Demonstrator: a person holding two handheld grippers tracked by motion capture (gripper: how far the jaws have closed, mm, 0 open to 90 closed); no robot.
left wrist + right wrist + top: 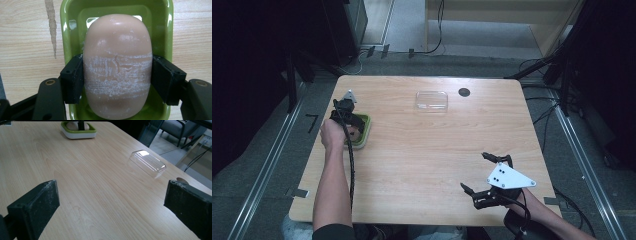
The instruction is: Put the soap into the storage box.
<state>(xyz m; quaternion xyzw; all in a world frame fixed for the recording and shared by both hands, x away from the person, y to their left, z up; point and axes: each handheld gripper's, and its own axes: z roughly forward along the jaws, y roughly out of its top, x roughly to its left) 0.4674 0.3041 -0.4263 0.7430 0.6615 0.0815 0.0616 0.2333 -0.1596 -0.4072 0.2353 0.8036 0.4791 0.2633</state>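
A pale pink bar of soap (117,45), scuffed white across its middle, lies in a green soap dish (67,30) with a white base. My left gripper (117,75) is shut on the soap, one black pad pressed to each long side. In the high view the left gripper (353,126) hangs over the soap dish (366,131) near the table's left edge. My right gripper (474,171) stands open above the front right of the table, nothing between its jaws. The right gripper (112,202) faces across the table toward the soap dish (78,131).
A clear plastic lid (432,100) lies at the back middle of the wooden table (427,165); the lid (148,163) sits apart from the dish. A small dark round disc (464,92) is just right of it. Cables and metal rails surround the table.
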